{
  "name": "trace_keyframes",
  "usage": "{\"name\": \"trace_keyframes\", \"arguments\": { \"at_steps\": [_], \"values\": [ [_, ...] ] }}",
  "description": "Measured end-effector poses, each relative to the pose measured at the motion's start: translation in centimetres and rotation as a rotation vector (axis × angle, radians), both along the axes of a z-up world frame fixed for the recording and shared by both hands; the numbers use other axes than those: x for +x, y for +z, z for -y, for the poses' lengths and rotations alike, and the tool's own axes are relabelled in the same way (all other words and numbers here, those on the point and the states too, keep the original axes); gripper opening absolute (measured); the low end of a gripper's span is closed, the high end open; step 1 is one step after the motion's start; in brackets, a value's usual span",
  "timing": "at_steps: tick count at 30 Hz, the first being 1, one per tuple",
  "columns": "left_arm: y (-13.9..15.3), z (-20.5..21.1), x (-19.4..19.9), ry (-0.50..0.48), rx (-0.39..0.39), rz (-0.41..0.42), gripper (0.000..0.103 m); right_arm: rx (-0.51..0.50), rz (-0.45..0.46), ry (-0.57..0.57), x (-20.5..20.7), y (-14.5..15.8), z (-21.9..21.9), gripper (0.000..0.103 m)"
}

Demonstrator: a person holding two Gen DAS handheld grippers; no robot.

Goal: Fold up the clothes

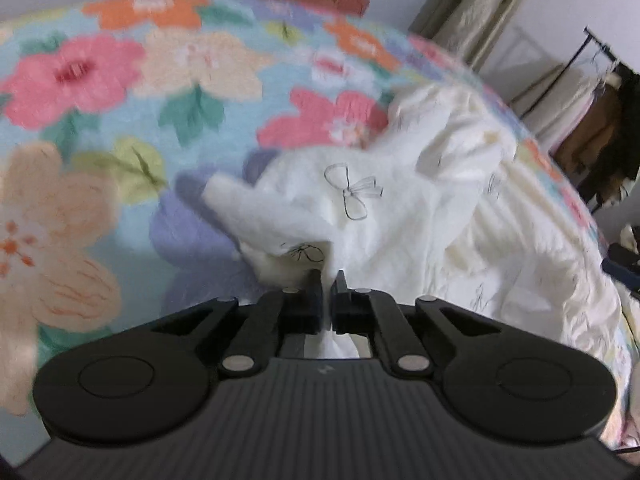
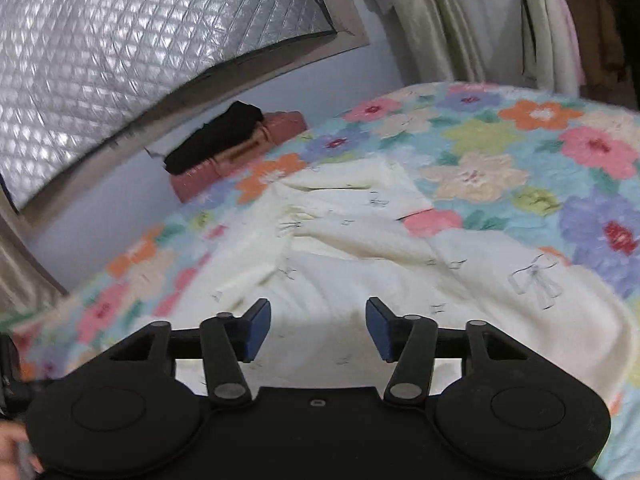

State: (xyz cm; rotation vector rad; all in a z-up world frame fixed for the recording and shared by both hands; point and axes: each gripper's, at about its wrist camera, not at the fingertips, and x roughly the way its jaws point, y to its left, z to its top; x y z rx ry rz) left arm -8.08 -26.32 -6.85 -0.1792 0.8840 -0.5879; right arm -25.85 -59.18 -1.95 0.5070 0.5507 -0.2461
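Note:
A white garment [image 1: 400,208] printed with small bow outlines lies crumpled on a floral bedspread [image 1: 100,120]. My left gripper [image 1: 329,280] is shut on a fold of the garment's near edge; white cloth shows between its fingers and behind them. In the right wrist view the same garment [image 2: 360,248] spreads across the bedspread [image 2: 520,152], with a sleeve reaching to the far side. My right gripper [image 2: 318,312] hovers open over the garment's near part, with nothing between its blue pads [image 2: 256,332].
A pink folded item with a black cloth on it [image 2: 240,140] sits at the bed's far edge by the wall. A window with a quilted silver cover [image 2: 120,40] is above. Curtains [image 2: 420,20] and a clothes rack [image 1: 600,120] stand beyond the bed.

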Motion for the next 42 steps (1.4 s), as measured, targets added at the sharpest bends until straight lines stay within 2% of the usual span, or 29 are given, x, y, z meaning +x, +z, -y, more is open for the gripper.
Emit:
{"name": "trace_keyframes", "arguments": {
  "at_steps": [3,5,8,14,17,20,21,23,24,27,28,30,33,37,38,40,42],
  "values": [
    [2.4,-1.6,-1.4,0.071,0.016,0.13,0.003,-0.023,-0.056,-0.022,0.7,-0.9,0.2,0.06],
    [3.9,-3.4,-2.6,0.125,-0.007,0.182,0.003,-0.054,-0.062,-0.036,0.6,-1.3,0.1,0.06],
    [4.5,-5.1,-3.6,0.178,-0.02,0.187,0.003,-0.038,-0.102,-0.045,0.4,-2.0,0.8,0.06],
    [6.5,-8.1,-3.5,0.257,-0.021,0.245,0.003,-0.119,-0.272,-0.077,0.8,-3.3,0.6,0.06],
    [4.6,-8.9,-2.8,0.28,0.038,0.162,0.003,-0.173,-0.382,-0.113,0.7,-4.3,0.9,0.06],
    [1.0,-9.3,-1.1,0.273,0.093,-0.027,0.004,-0.247,-0.501,-0.171,0.6,-5.3,1.1,0.059],
    [0.3,-9.4,-1.0,0.271,0.1,-0.054,0.005,-0.239,-0.49,-0.19,0.2,-5.0,1.4,0.059],
    [0.2,-9.3,-1.4,0.269,0.116,-0.053,0.006,-0.215,-0.455,-0.226,-0.6,-4.2,2.1,0.059],
    [0.6,-9.1,-1.5,0.26,0.135,-0.046,0.007,-0.205,-0.44,-0.247,-1.0,-3.8,2.3,0.059],
    [3.0,-8.7,-1.9,0.229,0.184,-0.001,0.019,-0.218,-0.377,-0.265,-2.1,-2.2,2.3,0.059],
    [3.9,-8.8,-2.1,0.221,0.18,0.026,0.025,-0.227,-0.342,-0.258,-2.3,-1.7,2.1,0.06],
    [5.6,-8.9,-2.5,0.197,0.16,0.075,0.028,-0.224,-0.254,-0.236,-2.7,-0.6,1.2,0.06],
    [7.3,-7.9,-3.0,0.127,0.119,0.115,0.029,-0.154,-0.132,-0.159,-2.4,0.4,0.6,0.06],
    [7.5,-2.9,-2.8,-0.055,0.153,0.123,0.033,-0.004,-0.008,-0.021,-0.6,0.9,0.0,0.061],
    [7.5,-1.4,-2.5,-0.083,0.173,0.117,0.033,0.0,0.008,0.009,0.3,1.2,-0.4,0.061],
    [7.5,1.6,-1.7,-0.144,0.196,0.14,0.033,-0.061,0.008,0.09,2.5,2.3,-1.8,0.062],
    [7.6,4.6,-0.8,-0.207,0.215,0.173,0.033,-0.141,-0.008,0.18,4.8,3.2,-3.2,0.071]
  ]
}}
